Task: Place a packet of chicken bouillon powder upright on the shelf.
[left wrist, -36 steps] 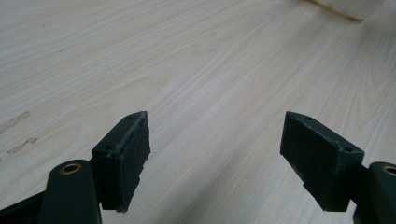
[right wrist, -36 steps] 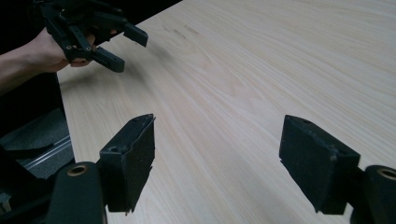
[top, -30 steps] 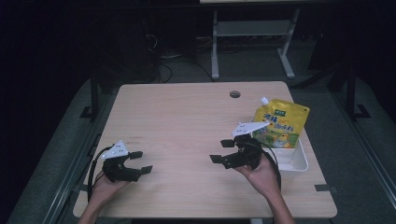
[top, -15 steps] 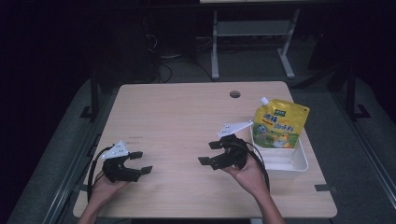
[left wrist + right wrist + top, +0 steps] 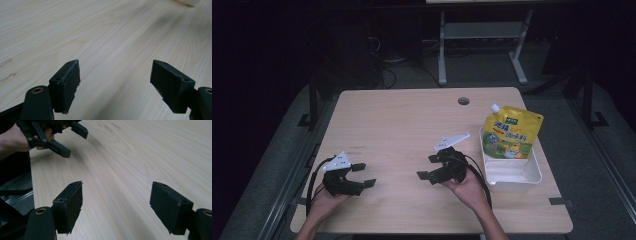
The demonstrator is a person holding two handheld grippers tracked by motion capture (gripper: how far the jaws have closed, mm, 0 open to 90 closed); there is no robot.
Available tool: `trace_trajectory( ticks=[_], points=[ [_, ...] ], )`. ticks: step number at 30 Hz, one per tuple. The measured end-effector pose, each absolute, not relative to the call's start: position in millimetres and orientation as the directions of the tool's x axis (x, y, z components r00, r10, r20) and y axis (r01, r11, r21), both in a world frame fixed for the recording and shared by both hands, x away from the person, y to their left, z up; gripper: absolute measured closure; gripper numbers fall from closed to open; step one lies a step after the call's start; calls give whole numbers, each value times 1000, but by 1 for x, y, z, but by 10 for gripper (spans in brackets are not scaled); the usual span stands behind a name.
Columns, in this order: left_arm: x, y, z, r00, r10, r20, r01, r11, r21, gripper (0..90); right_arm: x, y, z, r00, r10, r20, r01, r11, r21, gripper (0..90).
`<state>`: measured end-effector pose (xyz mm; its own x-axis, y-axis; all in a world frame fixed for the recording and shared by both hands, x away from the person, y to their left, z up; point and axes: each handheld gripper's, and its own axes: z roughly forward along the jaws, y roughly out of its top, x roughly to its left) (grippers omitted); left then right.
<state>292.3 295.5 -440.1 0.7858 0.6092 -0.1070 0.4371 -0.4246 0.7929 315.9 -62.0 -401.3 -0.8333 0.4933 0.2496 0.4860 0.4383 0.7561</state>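
Your left gripper (image 5: 362, 175) rests near the front left of the wooden table (image 5: 402, 125), jaws wide apart and empty. Your right gripper (image 5: 428, 167) is near the table's middle, also wide and holding nothing. The yellow spouted pouch (image 5: 511, 132) stands in the white plastic tray (image 5: 517, 175) at the right; its label writing is too small to read.
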Motion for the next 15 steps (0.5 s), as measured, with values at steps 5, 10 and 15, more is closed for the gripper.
trace_trajectory(
  ticks=[5,10,15],
  points=[
    [292,295,-441,788,607,-108,438,-429,790,235,316,-58,-409,-827,504,249,495,444,747,256],
    [292,293,-443,789,604,-108,438,-431,788,235,315,-55,-417,-823,516,238,495,447,745,257],
    [292,293,-444,791,600,-114,440,-429,789,235,312,-54,-427,-816,530,229,501,453,737,257]
  ],
)
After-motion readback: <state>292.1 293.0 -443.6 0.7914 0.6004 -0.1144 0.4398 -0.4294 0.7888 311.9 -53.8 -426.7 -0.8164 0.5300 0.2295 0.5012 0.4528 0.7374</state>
